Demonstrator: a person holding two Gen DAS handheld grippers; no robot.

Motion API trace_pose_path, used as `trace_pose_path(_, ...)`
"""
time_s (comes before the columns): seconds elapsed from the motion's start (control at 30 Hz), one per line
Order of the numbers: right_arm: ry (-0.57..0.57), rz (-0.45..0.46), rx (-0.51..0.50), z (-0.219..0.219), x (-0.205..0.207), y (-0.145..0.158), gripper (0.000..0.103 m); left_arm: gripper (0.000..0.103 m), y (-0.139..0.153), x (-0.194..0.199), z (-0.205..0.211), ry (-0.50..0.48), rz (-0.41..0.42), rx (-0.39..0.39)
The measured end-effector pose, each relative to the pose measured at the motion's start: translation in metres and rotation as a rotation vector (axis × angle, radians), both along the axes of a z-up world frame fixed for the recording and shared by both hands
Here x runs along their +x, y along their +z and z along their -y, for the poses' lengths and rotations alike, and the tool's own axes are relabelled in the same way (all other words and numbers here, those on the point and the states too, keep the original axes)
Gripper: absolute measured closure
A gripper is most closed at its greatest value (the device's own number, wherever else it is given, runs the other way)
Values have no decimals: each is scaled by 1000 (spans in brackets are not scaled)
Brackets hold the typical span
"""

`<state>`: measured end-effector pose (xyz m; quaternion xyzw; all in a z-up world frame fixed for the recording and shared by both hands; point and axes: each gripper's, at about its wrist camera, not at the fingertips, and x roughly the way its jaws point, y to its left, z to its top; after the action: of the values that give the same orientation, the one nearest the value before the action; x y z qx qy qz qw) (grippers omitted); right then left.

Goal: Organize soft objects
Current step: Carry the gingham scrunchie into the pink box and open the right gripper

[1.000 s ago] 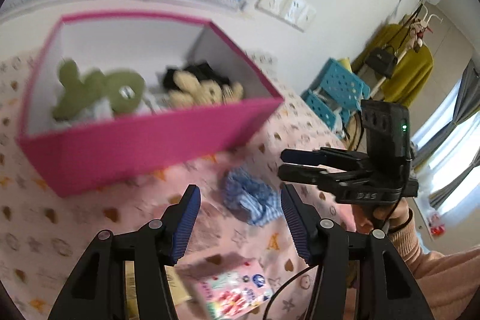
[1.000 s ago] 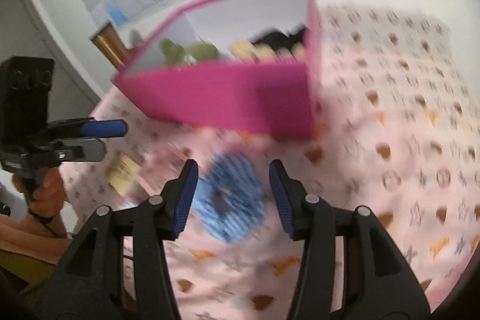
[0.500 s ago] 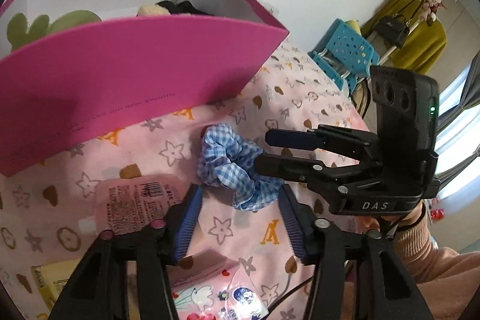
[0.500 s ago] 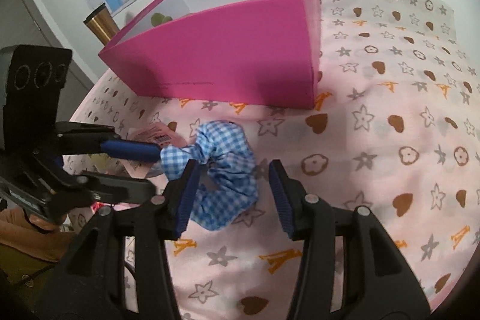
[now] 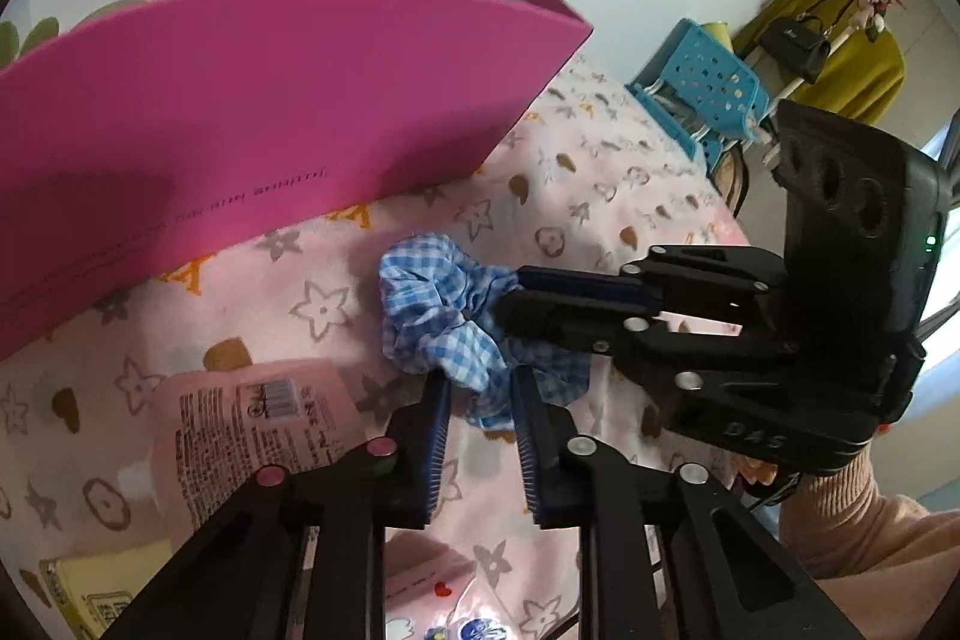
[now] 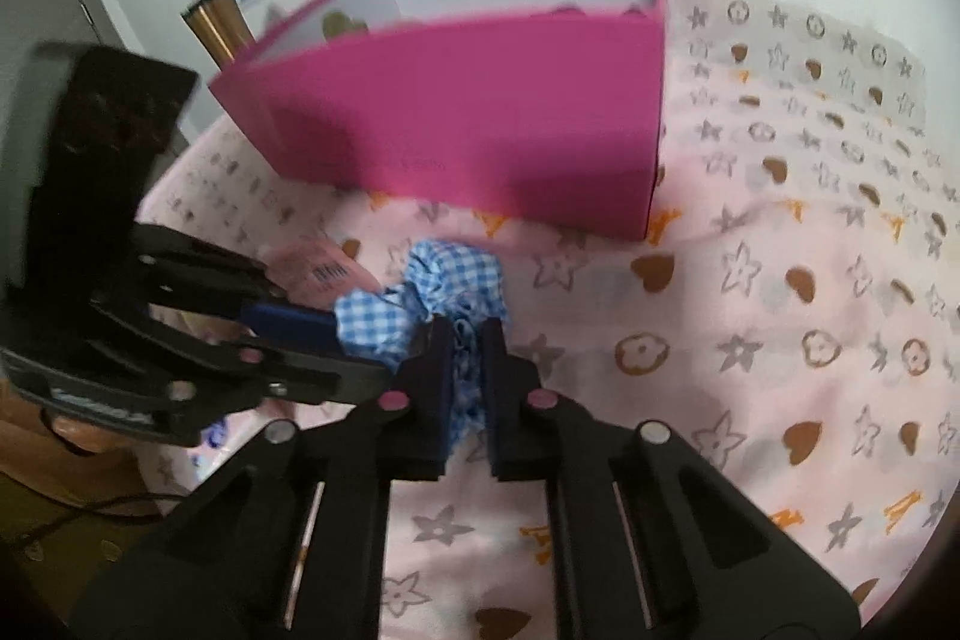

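Note:
A blue checked fabric scrunchie [image 5: 441, 304] lies on the pink patterned cloth in front of the pink box [image 5: 252, 112]; it also shows in the right wrist view [image 6: 450, 280]. My left gripper [image 5: 480, 388] is shut on its near edge. My right gripper [image 6: 465, 340] is shut on its other side, and it shows in the left wrist view [image 5: 516, 292] coming in from the right. The pink box [image 6: 480, 112] holds soft toys, mostly hidden behind its front wall.
A pink packet [image 5: 252, 430] and a yellow packet [image 5: 84, 592] lie on the cloth to the left of my left gripper. A brass-coloured cylinder [image 6: 213, 22] stands behind the box. A blue stool [image 5: 702, 88] stands beyond the table edge.
Both grippers dropped down to the scrunchie and closed on it from opposite sides. The scrunchie is now bunched up between them.

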<state>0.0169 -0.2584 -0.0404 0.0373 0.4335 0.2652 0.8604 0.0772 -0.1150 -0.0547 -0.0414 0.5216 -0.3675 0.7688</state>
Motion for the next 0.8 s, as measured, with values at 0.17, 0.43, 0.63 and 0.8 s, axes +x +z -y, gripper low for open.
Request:
trace_pose_path(0.17, 5, 67, 36, 4, -3, 30, 94, 84, 30, 0, -6, 1, 68, -60)
trace_pose_path(0.43, -18, 223, 38, 5, 14, 87, 94, 84, 81, 17, -13, 32, 178, -91)
trace_pose_path(0.63, -41, 301, 3, 2, 41, 107, 94, 84, 103, 46, -9, 72, 219, -73)
trace_pose_path(0.8, -63, 292, -6, 4, 70, 102, 94, 84, 104, 70, -14, 103, 219, -45)
